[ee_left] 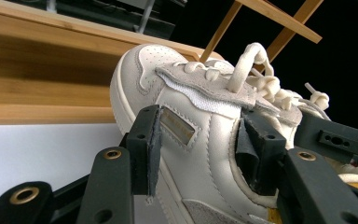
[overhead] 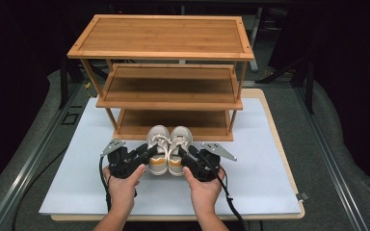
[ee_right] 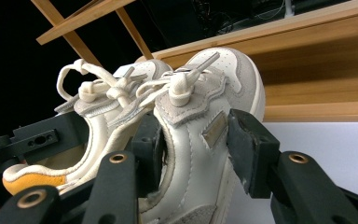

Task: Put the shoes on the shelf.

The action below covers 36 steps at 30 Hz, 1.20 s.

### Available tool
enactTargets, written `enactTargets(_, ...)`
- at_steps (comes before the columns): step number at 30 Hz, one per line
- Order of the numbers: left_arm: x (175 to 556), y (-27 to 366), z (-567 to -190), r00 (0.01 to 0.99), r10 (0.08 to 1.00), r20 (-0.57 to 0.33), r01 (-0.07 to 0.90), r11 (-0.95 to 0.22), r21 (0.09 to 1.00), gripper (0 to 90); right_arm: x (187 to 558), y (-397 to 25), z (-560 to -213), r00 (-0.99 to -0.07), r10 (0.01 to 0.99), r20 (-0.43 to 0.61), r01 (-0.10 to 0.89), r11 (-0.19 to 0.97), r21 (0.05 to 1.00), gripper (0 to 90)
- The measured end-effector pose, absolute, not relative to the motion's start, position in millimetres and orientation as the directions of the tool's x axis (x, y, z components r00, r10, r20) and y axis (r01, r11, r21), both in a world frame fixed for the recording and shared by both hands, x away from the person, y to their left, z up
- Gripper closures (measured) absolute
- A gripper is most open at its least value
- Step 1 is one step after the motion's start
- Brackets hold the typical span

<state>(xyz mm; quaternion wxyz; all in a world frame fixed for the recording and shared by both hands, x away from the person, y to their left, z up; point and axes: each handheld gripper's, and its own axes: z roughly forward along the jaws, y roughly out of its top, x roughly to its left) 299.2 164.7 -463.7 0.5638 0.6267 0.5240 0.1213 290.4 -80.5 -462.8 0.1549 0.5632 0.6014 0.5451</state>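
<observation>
A pair of white sneakers with yellow heels stands on the white mat just in front of the wooden rack, toes toward its lowest shelf (overhead: 207, 120). My left gripper (overhead: 150, 150) (ee_left: 200, 140) is shut on the left sneaker (overhead: 158, 144) (ee_left: 186, 88), with one jaw on the outer side and the other inside the opening. In the same way, my right gripper (overhead: 183, 155) (ee_right: 200, 144) is shut on the side wall of the right sneaker (overhead: 179, 142) (ee_right: 223, 79). The laces are tied. I cannot tell whether the soles rest on the mat.
The three-tier bamboo rack (overhead: 164, 36) stands at the back of the white mat (overhead: 250, 178), and none of its shelves holds anything. A wooden board edges the mat on the right. Grey carpet and metal rails run along both sides. Cables trail from both grippers.
</observation>
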Motion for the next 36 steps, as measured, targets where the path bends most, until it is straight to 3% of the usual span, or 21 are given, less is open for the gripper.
enactTargets(36, 297, 169, -429, 0.439, 0.789, -0.429, 0.512, 0.173, 0.841, 53.6, 289, -81, -430, -0.342, 0.841, 0.419, 0.499, -0.216, 0.839, 56.4)
